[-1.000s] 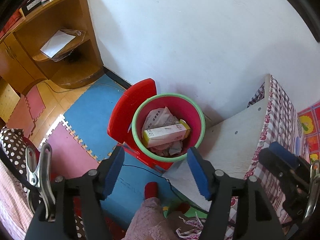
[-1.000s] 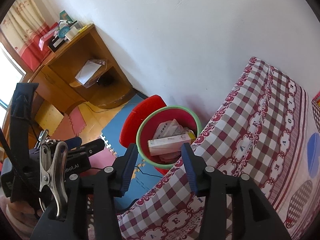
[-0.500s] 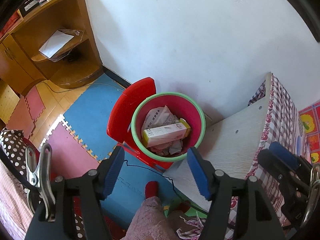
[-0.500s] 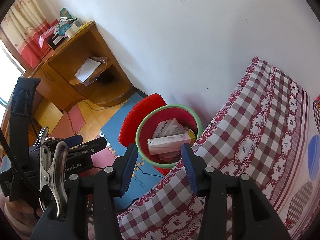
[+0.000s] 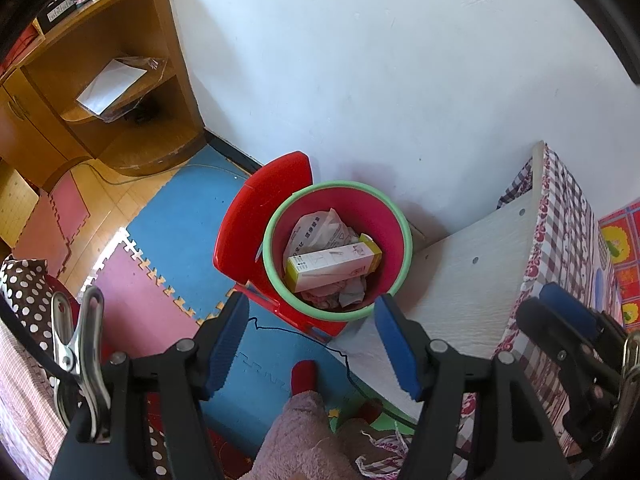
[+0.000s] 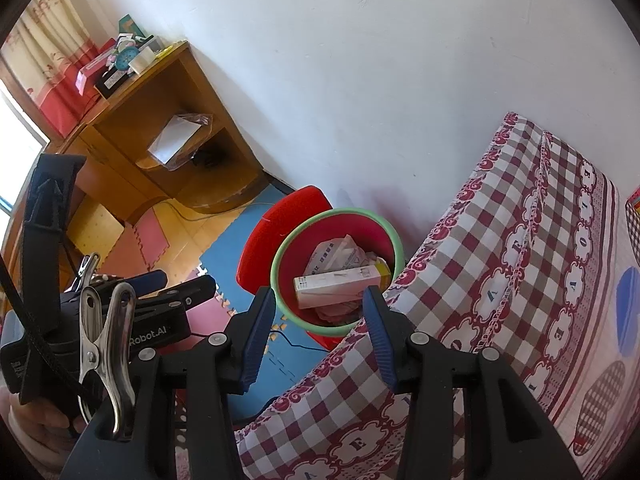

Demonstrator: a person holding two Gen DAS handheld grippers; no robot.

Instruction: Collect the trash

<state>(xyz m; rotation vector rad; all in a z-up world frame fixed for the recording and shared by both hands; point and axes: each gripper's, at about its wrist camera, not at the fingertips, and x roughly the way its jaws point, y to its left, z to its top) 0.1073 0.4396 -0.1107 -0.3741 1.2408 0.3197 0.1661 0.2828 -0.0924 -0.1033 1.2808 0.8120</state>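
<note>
A red bin with a green rim (image 5: 394, 216) (image 6: 390, 228) stands on the floor against the white wall. Inside it lie a white and yellow carton (image 5: 332, 266) (image 6: 340, 284) and crumpled paper (image 5: 320, 228). My left gripper (image 5: 312, 320) hangs open high above the bin's near rim, nothing between its blue pads. My right gripper (image 6: 318, 312) is also open and empty, above the bin and the bed's corner. The left gripper (image 6: 160, 292) shows at the left of the right wrist view, the right gripper (image 5: 560, 316) at the right of the left wrist view.
A red plastic stool (image 5: 260, 208) leans behind the bin. A bed with a checked cloth (image 6: 520, 260) and a white side board (image 5: 460, 288) is on the right. A wooden shelf unit (image 5: 100, 80) stands at the back left. Foam floor mats (image 5: 180, 216), a thin cable (image 5: 280, 328) and a person's red sock (image 5: 304, 374) lie below.
</note>
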